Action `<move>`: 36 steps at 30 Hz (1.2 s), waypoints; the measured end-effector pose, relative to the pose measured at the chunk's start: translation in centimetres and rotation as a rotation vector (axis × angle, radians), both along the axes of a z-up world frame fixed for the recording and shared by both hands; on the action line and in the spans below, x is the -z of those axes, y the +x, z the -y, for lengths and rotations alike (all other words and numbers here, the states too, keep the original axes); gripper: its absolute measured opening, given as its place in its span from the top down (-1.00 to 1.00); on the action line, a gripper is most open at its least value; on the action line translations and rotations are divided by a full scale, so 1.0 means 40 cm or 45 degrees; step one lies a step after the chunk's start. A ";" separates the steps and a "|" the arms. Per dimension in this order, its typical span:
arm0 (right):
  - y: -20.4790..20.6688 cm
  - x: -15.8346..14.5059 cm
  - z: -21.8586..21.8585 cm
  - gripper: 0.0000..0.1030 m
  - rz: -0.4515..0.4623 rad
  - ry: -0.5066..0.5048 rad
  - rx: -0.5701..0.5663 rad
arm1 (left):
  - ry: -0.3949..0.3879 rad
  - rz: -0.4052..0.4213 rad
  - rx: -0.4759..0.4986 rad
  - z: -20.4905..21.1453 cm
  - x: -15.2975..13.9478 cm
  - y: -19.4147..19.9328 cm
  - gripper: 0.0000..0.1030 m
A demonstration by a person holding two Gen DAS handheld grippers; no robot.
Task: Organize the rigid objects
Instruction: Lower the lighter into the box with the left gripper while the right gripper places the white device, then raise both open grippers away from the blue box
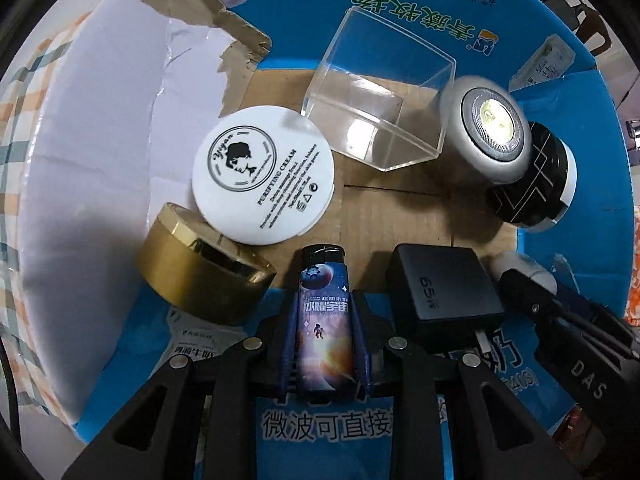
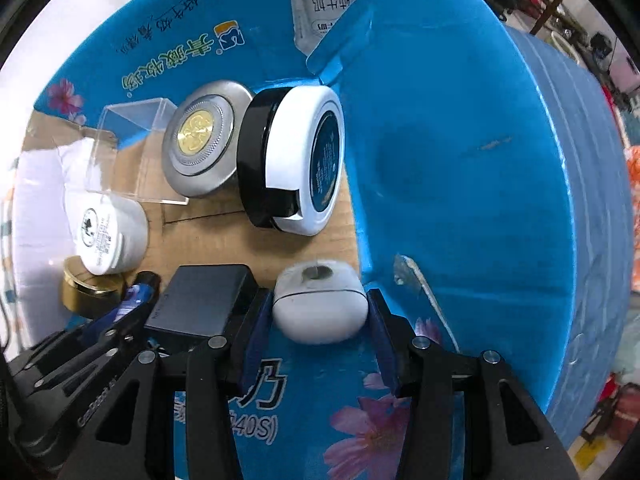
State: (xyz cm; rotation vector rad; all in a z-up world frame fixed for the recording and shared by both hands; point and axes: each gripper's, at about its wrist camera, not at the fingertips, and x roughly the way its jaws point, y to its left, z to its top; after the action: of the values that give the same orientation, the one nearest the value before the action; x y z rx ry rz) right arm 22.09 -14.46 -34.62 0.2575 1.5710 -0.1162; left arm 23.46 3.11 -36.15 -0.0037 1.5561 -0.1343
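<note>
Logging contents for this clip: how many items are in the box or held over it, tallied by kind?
Round jars/compacts: 4 (white cream jar, gold jar, silver case, black-and-white compact)
Clear box: 1
Black charger: 1
Lighter: 1
White earbud case: 1
Total: 8

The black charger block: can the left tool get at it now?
Probably not yet: the left tool is shut on the lighter. The black charger block lies just beside it, uncovered.
</note>
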 end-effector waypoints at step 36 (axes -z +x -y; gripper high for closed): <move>-0.208 -0.642 0.049 -1.00 0.449 0.043 -0.064 | 0.032 0.547 -0.063 -0.062 -0.648 -0.207 -0.97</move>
State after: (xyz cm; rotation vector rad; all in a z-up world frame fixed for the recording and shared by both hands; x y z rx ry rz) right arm 13.79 -16.43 -8.93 0.2497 1.2286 -0.0038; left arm 15.17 5.60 -10.23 0.0062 1.1275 -0.0702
